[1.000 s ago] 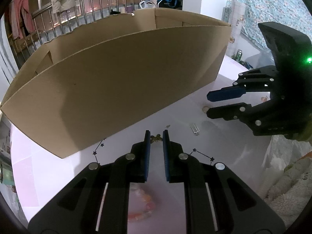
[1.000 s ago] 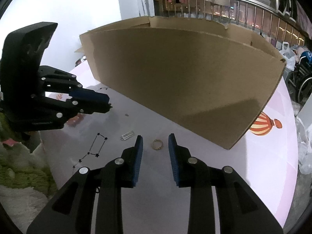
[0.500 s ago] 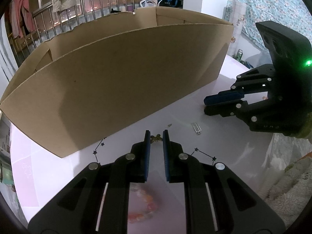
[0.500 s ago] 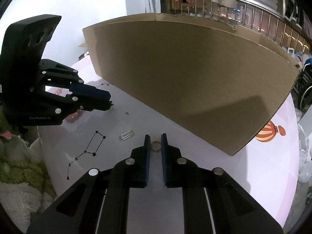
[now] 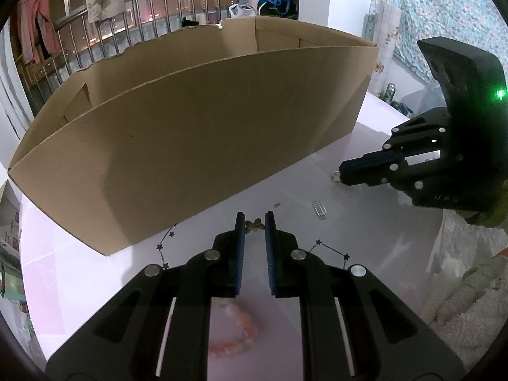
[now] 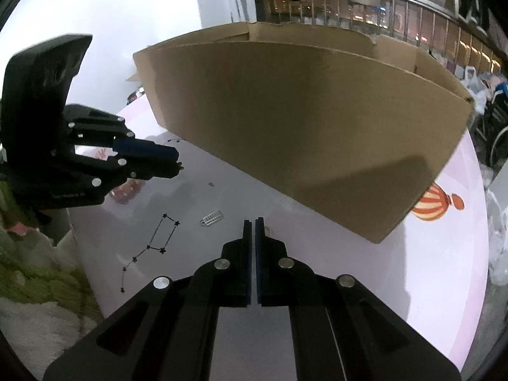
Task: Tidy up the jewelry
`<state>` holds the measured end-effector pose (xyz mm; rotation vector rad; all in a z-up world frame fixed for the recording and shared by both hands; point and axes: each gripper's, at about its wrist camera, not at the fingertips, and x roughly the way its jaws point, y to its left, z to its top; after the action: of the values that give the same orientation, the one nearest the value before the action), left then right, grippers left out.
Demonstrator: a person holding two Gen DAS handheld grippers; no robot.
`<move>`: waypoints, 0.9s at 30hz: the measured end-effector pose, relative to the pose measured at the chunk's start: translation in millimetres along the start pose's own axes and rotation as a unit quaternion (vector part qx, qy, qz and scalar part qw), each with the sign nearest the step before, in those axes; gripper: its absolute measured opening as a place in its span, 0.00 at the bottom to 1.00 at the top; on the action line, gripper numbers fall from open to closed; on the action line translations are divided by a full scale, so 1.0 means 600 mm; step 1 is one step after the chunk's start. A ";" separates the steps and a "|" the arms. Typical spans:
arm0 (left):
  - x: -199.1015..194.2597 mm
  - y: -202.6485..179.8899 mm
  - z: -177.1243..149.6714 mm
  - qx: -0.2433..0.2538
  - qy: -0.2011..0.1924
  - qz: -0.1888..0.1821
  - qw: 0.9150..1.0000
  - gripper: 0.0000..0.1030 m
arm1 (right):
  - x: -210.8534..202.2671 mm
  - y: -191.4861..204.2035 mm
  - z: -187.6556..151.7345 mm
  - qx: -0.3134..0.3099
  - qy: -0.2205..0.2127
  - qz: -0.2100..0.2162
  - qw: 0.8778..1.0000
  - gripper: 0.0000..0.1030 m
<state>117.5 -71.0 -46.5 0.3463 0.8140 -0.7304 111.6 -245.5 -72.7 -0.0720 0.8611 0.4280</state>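
Note:
My left gripper [image 5: 254, 219] is shut on a small gold ornament [image 5: 254, 224] held between its blue pads, above the pale table. My right gripper [image 6: 254, 222] is shut on a small gold ring; the ring is hidden in the right wrist view but shows at the tip in the left wrist view [image 5: 336, 176]. A silver rectangular charm [image 5: 319, 208] lies on the table between the grippers, also in the right wrist view [image 6: 212, 217]. A pink bead bracelet [image 5: 236, 333] lies under my left gripper. The open cardboard box [image 5: 190, 133] stands behind.
A tiny grey piece [image 5: 277, 204] lies near the box's front wall. The table [image 6: 349, 270] carries a printed constellation [image 6: 152, 244] and a striped balloon print [image 6: 436, 203]. Fluffy fabric [image 5: 470, 311] lies at the table's right edge.
My right gripper closed its jaws on the gold ring and lifted slightly. My left gripper stayed nearly still, holding the ornament.

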 end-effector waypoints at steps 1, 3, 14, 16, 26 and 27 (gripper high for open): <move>0.000 0.000 0.000 0.000 0.000 0.000 1.000 0.11 | -0.001 -0.002 -0.001 0.006 0.002 -0.002 1.000 0.02; 0.000 0.000 0.000 -0.001 0.001 0.000 1.000 0.11 | 0.000 -0.002 -0.004 0.011 0.005 -0.009 1.000 0.02; 0.003 -0.001 0.003 0.000 0.000 0.000 1.000 0.11 | 0.010 0.001 0.001 0.001 0.014 -0.022 1.000 0.02; 0.002 0.000 0.003 0.000 0.000 0.000 1.000 0.11 | 0.010 0.000 0.002 0.006 0.014 -0.015 1.000 0.02; 0.002 0.000 0.004 -0.001 0.000 0.000 1.000 0.11 | 0.012 0.018 -0.001 0.002 0.014 0.022 1.000 0.03; 0.002 0.000 0.004 -0.001 0.000 0.000 1.000 0.11 | 0.011 0.018 -0.001 -0.003 0.012 0.020 1.000 0.04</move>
<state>119.2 -72.9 -45.7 0.3455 0.8144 -0.7294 110.6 -233.3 -76.8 -0.0662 0.8851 0.4680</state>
